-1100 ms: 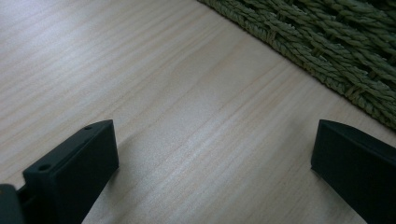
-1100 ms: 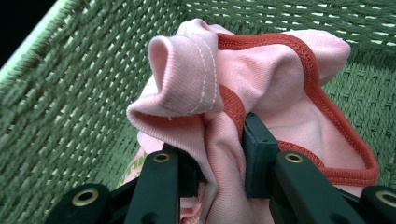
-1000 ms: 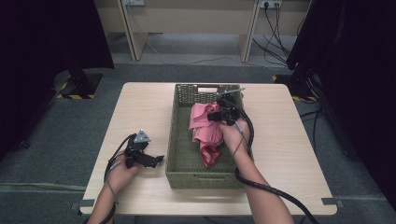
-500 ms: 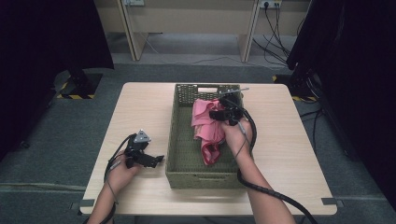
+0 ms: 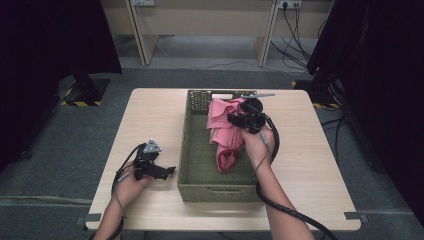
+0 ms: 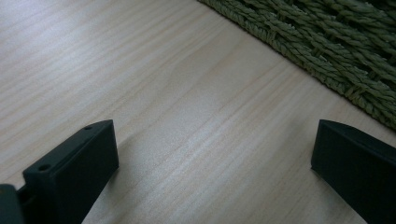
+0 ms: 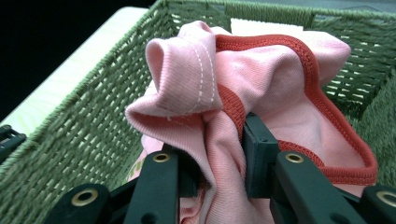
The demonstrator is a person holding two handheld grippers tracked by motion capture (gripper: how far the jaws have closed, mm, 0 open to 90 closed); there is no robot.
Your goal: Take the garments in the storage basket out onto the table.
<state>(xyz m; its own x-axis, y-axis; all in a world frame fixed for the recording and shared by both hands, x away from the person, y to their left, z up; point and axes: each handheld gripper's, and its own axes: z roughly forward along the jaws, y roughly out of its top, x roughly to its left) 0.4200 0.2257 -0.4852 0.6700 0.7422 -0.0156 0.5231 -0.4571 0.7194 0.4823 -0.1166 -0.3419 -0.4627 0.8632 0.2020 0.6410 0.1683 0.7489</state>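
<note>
— Cloth point(image 7: 261, 88) first: pink, with red-trimmed edge, bunched up inside green woven basket point(image 5: 197, 170), toward far end?

— Yes. Pinched by right gripper point(image 7: 219, 154), jaws closed narrow on a fold, fabric squeezed between the two black pads and spilling over above them. Lifted partly, lower end hanging down toward basket floor in high view point(image 5: 226, 135).

— Right hand point(image 5: 257, 145)?

— Wrapped round the gripper body over basket, forearm coming in across near wall.

— And left gripper point(image 5: 159, 171)?

— Resting low on wooden table point(image 5: 150, 115), just beside basket's left wall, held by left hand point(image 5: 131, 177). Jaws spread wide, bare tabletop between them point(image 6: 210, 154), nothing gripped. Basket weave across upper right corner of left gripper view point(image 6: 327, 42), close but apart from jaws.

— Cloth relative to left jaws?

— Well apart, over basket wall.
</note>
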